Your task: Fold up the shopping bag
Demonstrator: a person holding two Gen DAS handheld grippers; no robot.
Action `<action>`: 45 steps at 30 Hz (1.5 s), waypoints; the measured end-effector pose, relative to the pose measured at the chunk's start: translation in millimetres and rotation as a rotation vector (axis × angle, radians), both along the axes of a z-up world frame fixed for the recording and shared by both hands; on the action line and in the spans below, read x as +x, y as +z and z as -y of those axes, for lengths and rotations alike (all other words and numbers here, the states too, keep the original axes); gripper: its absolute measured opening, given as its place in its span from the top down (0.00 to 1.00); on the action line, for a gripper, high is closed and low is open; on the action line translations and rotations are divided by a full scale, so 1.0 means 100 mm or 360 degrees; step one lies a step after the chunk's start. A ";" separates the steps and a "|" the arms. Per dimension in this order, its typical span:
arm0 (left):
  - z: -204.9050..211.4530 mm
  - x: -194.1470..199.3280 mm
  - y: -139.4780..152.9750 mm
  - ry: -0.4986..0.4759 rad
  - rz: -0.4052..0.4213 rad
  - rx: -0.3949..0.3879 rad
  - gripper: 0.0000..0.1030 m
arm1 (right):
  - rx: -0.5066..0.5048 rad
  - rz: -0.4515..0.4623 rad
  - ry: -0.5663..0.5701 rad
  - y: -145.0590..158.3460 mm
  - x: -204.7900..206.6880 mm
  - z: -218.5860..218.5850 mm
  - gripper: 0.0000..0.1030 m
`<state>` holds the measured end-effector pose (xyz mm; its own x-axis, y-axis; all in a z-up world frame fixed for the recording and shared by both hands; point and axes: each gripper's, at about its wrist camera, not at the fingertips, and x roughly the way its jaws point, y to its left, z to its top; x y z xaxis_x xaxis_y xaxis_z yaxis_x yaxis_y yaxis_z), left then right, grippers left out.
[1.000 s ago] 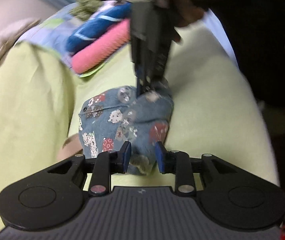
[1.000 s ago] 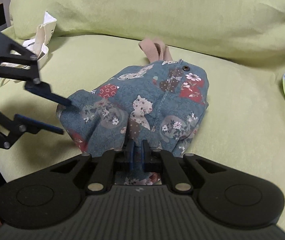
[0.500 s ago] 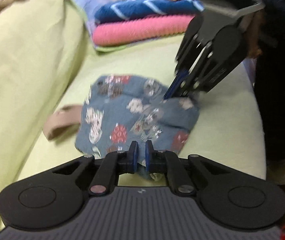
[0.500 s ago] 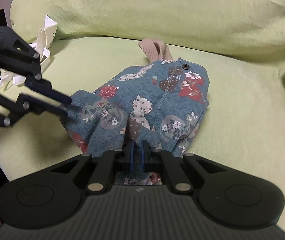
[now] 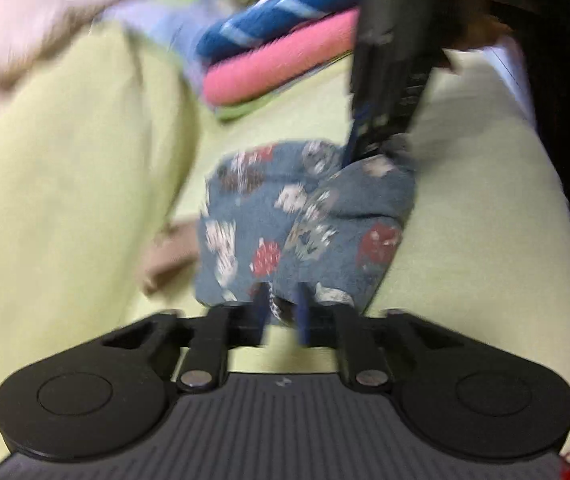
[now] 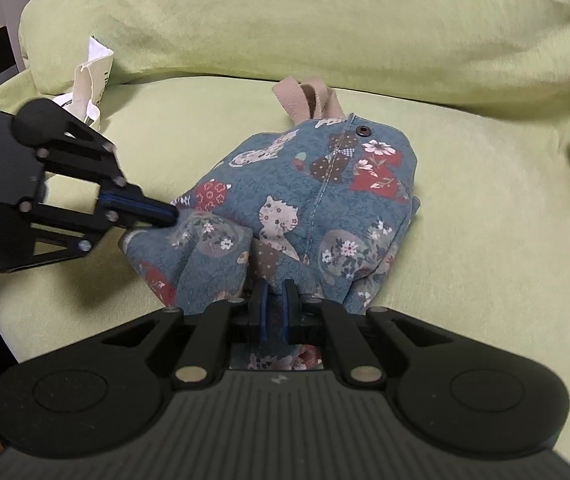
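The blue cat-print shopping bag (image 6: 305, 208) lies bunched on the green sofa seat (image 6: 485, 240), its beige handles (image 6: 309, 98) toward the backrest. My right gripper (image 6: 273, 300) is shut on the bag's near edge. My left gripper (image 6: 165, 212) is shut on the bag's left corner. In the blurred left wrist view the bag (image 5: 305, 224) lies ahead, my left gripper (image 5: 281, 304) pinches its near edge, and my right gripper (image 5: 365, 148) grips its far edge.
A white cloth bag (image 6: 89, 80) lies at the sofa's left back. Folded pink (image 5: 277, 76) and blue (image 5: 277, 32) towels are stacked on the seat beyond the bag. The sofa backrest (image 6: 325, 20) rises behind. The seat's front edge drops off near me.
My left gripper closed on the bag's corner over the last second and now holds it. The right gripper stayed shut on the bag. The left wrist view swung and blurred.
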<state>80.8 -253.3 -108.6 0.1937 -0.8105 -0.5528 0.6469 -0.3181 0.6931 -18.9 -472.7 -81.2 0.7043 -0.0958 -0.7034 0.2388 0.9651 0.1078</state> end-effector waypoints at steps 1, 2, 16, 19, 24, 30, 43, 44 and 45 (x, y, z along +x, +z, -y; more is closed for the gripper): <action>-0.06 -0.05 -0.03 -0.0052 0.0082 0.0000 0.70 | 0.0005 0.0002 0.0001 0.00 -0.01 0.01 0.98; -0.12 -0.10 -0.06 -0.0105 0.0165 0.0001 0.69 | 0.0011 0.0007 0.0002 0.00 -0.02 0.02 0.98; 0.31 -0.15 -0.65 -0.0590 0.0742 0.0093 0.48 | 0.0099 0.0044 0.0038 -0.02 -0.07 0.12 0.98; 0.44 -0.08 -0.55 -0.0581 0.0622 0.0169 0.50 | 0.0124 0.0048 0.0040 -0.02 -0.07 0.15 0.98; 0.61 0.10 -0.37 -0.0439 0.0245 0.0235 0.51 | 0.0181 0.0104 0.0018 0.02 -0.10 0.18 0.96; 0.66 0.21 -0.26 -0.0385 0.0051 0.0258 0.51 | -0.0503 0.0231 0.0333 0.23 -0.44 -0.22 0.55; 0.67 0.36 -0.16 -0.0298 -0.0243 0.0288 0.50 | -0.1591 0.0295 0.1076 -0.59 -0.34 -0.59 0.59; 0.70 0.38 -0.15 -0.0277 -0.0283 0.0299 0.50 | -0.1548 0.0301 0.1088 -0.58 -0.32 -0.56 0.59; 0.74 0.40 -0.14 -0.0256 -0.0321 0.0312 0.50 | -0.1487 0.0286 0.1077 -0.56 -0.29 -0.53 0.60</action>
